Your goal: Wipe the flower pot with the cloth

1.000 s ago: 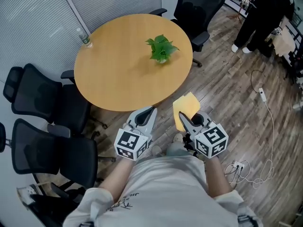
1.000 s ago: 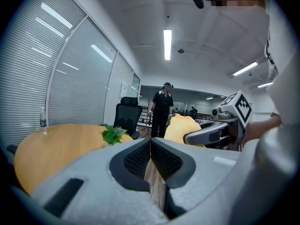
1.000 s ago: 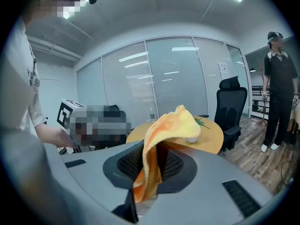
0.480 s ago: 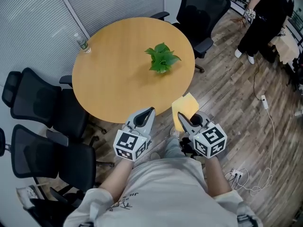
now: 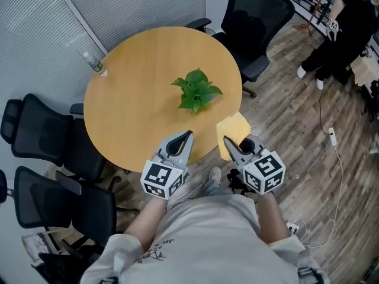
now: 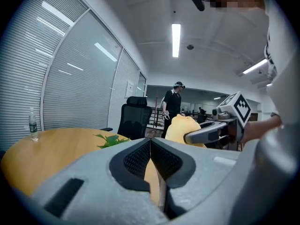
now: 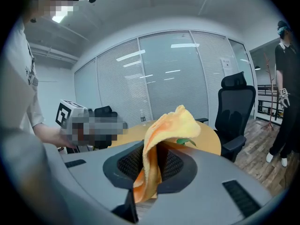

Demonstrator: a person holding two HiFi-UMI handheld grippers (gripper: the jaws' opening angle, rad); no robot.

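A small potted green plant (image 5: pixel 195 92) stands near the middle of the round wooden table (image 5: pixel 130 99); its leaves hide the flower pot. The plant's leaves (image 6: pixel 108 139) show low past my left jaws. My right gripper (image 5: pixel 226 141) is shut on a yellow cloth (image 5: pixel 232 134) that sticks up over the table's near edge; the cloth (image 7: pixel 161 139) is pinched between the pads. My left gripper (image 5: pixel 188 135) is shut with nothing in it, its tip over the table's near edge, short of the plant.
A plastic water bottle (image 5: pixel 93 64) stands at the table's far left rim. Black office chairs sit left (image 5: pixel 41 135) and behind (image 5: pixel 257 16) the table. A person in black (image 5: pixel 340 28) stands at the far right; cables and a power strip (image 5: pixel 330 136) lie on the wood floor.
Both grippers have come forward toward the table, from over the floor to over its near edge. The plant now lies closer to them. The cloth stays gripped.
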